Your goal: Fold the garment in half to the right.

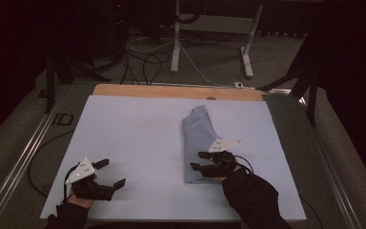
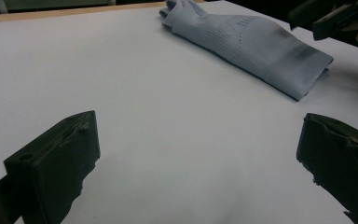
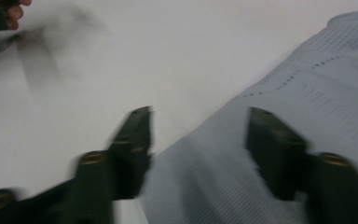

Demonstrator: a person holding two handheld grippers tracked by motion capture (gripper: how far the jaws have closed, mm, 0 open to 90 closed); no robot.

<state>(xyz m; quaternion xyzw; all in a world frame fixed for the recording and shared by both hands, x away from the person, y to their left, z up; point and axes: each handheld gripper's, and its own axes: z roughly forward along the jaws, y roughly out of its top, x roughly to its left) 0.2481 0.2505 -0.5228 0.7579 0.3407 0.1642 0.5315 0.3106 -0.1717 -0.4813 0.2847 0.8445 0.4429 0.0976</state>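
Pale blue knit fabric, perforated in rows: a folded garment (image 1: 201,143), probably a light sports shirt, folded into a long narrow strip. It lies flat on the white counter (image 1: 133,143), directly under and ahead of the right tongs (image 1: 203,161), and well off to the far right of the left tongs (image 1: 108,173).

Handling, judged: light, limp, no stiffness; it will sag and unfold if lifted from one point. The knit looks grippy enough, no slip expected. Not fragile. The layers may separate, so a pinch should take all plies together.

Where to hold: the near short edge (image 3: 205,186), which sits between the jaws of the right tongs, or the two near corners, one per hand, to keep the fold intact.

Right tongs: jaws apart, hovering just over the near end of the cloth, pads not pressing on it; view blurred. Left tongs: jaws wide apart, nothing between them, bare counter below, beside the person's left hand (image 1: 78,200).
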